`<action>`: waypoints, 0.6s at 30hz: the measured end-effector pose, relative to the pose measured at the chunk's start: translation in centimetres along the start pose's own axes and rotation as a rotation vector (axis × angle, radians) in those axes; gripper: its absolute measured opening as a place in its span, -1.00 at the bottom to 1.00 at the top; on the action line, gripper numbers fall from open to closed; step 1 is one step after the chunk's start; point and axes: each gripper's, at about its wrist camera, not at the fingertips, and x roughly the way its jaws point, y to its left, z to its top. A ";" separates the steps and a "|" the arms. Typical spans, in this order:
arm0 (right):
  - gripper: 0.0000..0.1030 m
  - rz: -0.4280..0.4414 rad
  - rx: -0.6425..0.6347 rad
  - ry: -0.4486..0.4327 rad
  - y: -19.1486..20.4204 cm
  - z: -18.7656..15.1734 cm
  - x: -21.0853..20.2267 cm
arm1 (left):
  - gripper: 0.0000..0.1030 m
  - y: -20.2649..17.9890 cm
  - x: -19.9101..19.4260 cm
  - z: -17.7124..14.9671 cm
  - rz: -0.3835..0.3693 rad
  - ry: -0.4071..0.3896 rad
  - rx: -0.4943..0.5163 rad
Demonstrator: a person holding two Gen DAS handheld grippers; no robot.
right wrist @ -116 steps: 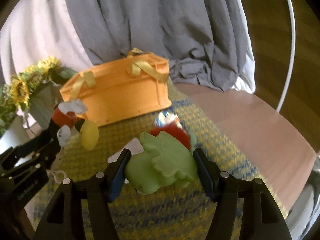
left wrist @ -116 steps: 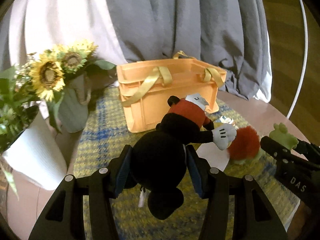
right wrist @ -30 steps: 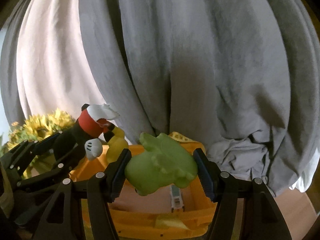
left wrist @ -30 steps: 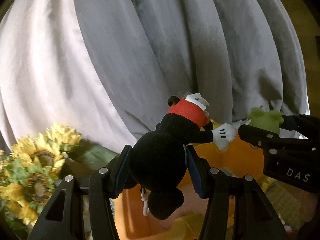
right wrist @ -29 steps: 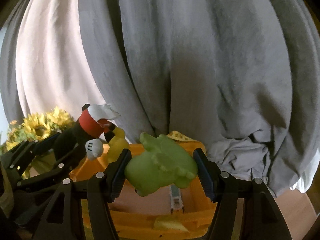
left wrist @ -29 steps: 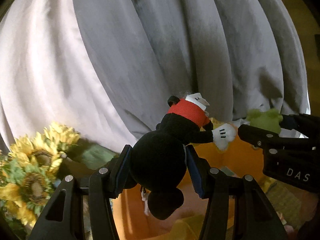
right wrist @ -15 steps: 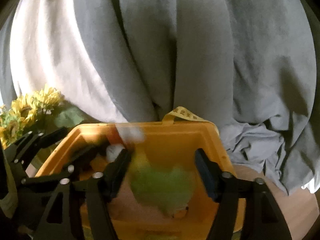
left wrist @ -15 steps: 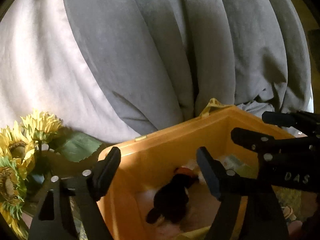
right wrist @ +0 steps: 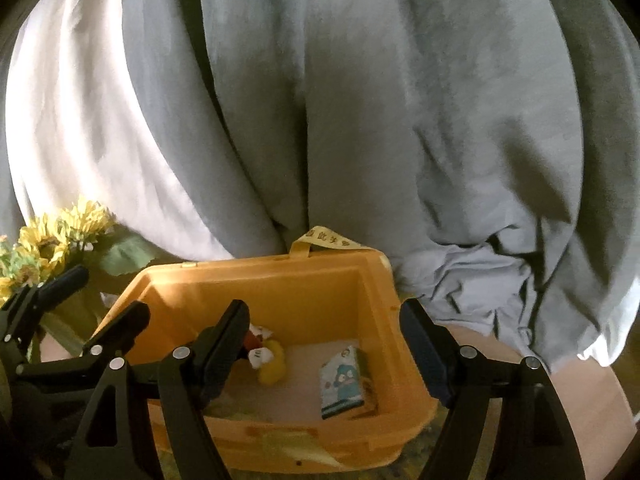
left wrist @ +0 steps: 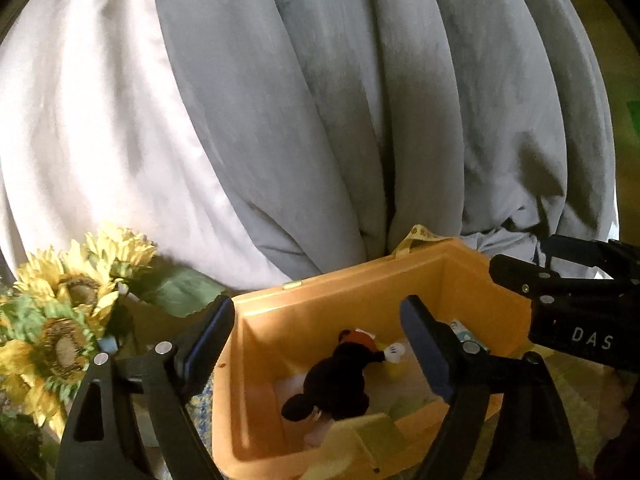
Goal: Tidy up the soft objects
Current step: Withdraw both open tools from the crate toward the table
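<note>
A big grey curtain fills the far part of both views, with a white curtain at the left. Under it stands the orange basket, and sunflowers are just beside its left wall.

The left gripper hangs over the near left part of the basket; its jaws stand wide apart and hold nothing. The right gripper hangs over the near right part, and its jaws are also spread and empty.

The black mouse plush lies on the basket floor, below and a little beyond the left jaws. Its long axis runs from near left to far right, with the dark round head near and the white glove far. A small printed packet lies flat toward the right wall, below the right jaws. The green toy is not clearly visible in the basket; I cannot tell where it lies.

I judge that this deposit is finished, and both grippers should go up and back to the desk for more soft things. The left one is nearer to the plush.
</note>
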 end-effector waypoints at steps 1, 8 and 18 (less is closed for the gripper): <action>0.60 -0.005 0.001 -0.007 -0.1 0.0 -0.5 | 0.67 0.0 -0.3 0.1 0.001 -0.003 -0.002; 0.63 -0.018 0.009 -0.044 -0.4 -0.1 -4.1 | 0.74 -0.4 -4.0 0.3 0.006 -0.045 -0.011; 0.63 -0.047 0.011 -0.071 -0.8 -1.1 -8.9 | 0.74 -1.0 -9.1 -0.5 -0.001 -0.062 -0.016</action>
